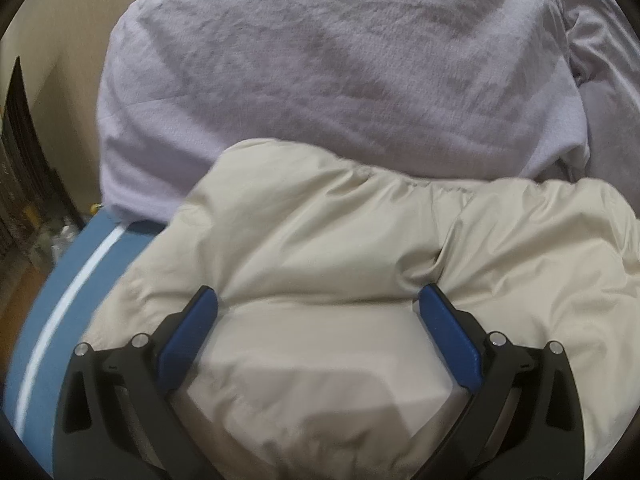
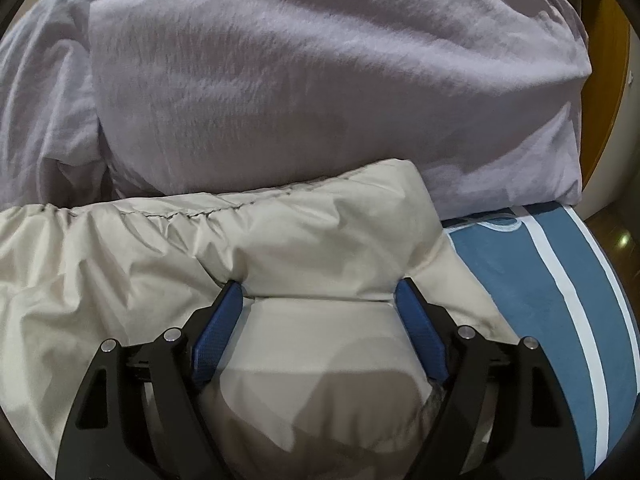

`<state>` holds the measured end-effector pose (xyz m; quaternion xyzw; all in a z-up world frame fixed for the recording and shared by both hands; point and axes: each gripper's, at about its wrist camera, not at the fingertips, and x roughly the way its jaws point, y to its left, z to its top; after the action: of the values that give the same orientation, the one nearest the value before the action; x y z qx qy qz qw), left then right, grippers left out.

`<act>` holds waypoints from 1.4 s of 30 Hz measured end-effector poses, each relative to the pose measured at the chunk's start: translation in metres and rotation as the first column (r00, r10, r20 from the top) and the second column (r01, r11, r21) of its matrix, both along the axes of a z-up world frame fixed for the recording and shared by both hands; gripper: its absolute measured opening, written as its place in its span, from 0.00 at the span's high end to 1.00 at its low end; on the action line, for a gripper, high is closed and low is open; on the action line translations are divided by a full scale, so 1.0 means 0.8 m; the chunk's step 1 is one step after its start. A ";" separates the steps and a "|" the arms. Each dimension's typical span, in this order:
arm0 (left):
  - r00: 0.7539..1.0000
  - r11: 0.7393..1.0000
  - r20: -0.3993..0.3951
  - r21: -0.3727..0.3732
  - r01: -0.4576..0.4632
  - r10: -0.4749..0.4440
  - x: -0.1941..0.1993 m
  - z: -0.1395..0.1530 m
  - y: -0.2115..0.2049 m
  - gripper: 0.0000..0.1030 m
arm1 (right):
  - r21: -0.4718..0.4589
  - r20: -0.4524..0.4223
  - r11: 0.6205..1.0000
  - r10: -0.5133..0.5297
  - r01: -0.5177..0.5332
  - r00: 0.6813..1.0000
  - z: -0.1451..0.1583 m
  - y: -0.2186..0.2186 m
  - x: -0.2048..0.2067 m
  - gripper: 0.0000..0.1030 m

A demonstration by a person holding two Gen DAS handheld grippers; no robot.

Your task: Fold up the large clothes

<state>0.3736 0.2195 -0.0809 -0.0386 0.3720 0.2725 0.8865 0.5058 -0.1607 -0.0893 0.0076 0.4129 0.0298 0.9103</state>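
A puffy beige jacket point(image 1: 320, 232) lies bunched on a blue mattress; in the right wrist view the jacket point(image 2: 160, 248) shows a gathered stitched hem along its far edge. My left gripper point(image 1: 318, 296) stands wide open, pushed down into the jacket, with a bulge of fabric between its blue pads point(image 1: 188, 340). Over the jacket's right end, my right gripper point(image 2: 318, 290) is also open, and a padded fold swells up between its blue pads point(image 2: 420, 340). The fabric touches the pads on both sides, but neither pair pinches it flat.
A rumpled lilac duvet point(image 1: 320, 80) point(image 2: 320, 80) is heaped just beyond the jacket. The blue mattress with a white stripe point(image 1: 60, 300) point(image 2: 552, 280) shows at both outer sides. Dark shelves point(image 1: 20, 160) stand at far left, a wooden door point(image 2: 604, 80) at far right.
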 end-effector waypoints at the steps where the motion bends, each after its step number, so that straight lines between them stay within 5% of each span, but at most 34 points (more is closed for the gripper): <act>1: 1.000 1.000 -0.010 0.000 0.001 -0.001 -0.010 0.007 -0.004 0.02 | 0.005 0.000 1.000 -0.006 0.006 1.000 0.005 -0.003 -0.009 0.22; 10: 0.999 0.999 0.042 -0.032 -0.013 0.014 -0.142 0.057 0.002 0.02 | 0.159 0.018 0.985 -0.076 0.073 0.997 0.047 -0.082 -0.115 0.22; 18: 0.997 0.988 0.017 -0.138 -0.070 0.073 -0.212 0.041 0.011 0.02 | 0.271 -0.066 0.950 -0.140 0.152 0.988 0.029 -0.139 -0.164 0.22; 32: 0.994 0.936 0.004 -0.338 -0.098 0.106 -0.177 0.002 0.032 0.05 | 0.500 -0.195 0.848 -0.087 0.175 0.977 -0.015 -0.158 -0.159 0.22; 35: 0.993 0.909 0.029 -0.405 -0.094 0.115 -0.165 -0.002 0.043 0.14 | 0.514 -0.198 0.840 -0.081 0.174 0.977 -0.020 -0.154 -0.153 0.22; 42: 0.985 0.890 0.100 -0.448 -0.083 0.143 -0.158 0.005 0.050 0.43 | 0.519 -0.142 0.844 -0.068 0.133 0.988 -0.017 -0.142 -0.151 0.50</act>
<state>0.2472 0.2593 -0.0766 -0.2782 0.3627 0.2290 0.8594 0.3852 -0.2745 -0.1029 0.2801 0.4411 0.0937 0.8475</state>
